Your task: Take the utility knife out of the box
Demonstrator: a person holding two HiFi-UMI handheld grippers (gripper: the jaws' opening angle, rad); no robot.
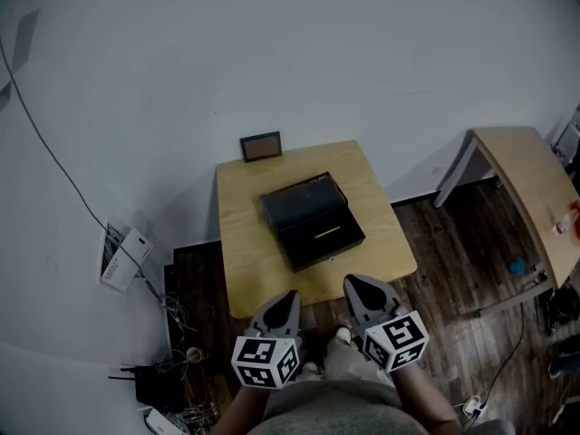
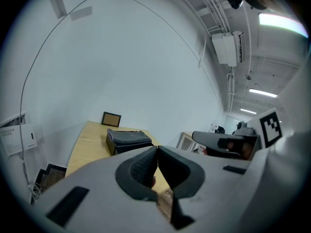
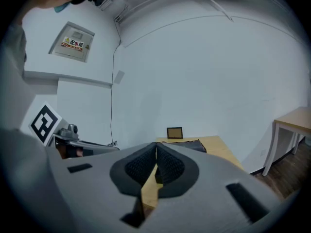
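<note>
A black box (image 1: 313,220) lies open in the middle of a small wooden table (image 1: 245,270), its lid folded back toward the wall. Inside it a thin yellowish bar (image 1: 327,232), the utility knife, lies on the dark lining. My left gripper (image 1: 288,297) hovers at the table's near edge, jaws together and empty. My right gripper (image 1: 354,285) is beside it, just over the near edge, also shut with nothing held. In the left gripper view the box (image 2: 127,141) sits ahead past the closed left gripper (image 2: 156,152); in the right gripper view the box (image 3: 187,146) peeks above the closed right gripper (image 3: 156,149).
A small framed picture (image 1: 261,146) leans on the wall behind the table. A second wooden table (image 1: 535,198) stands at the right. Cables, a router and papers (image 1: 127,256) lie on the dark floor at the left.
</note>
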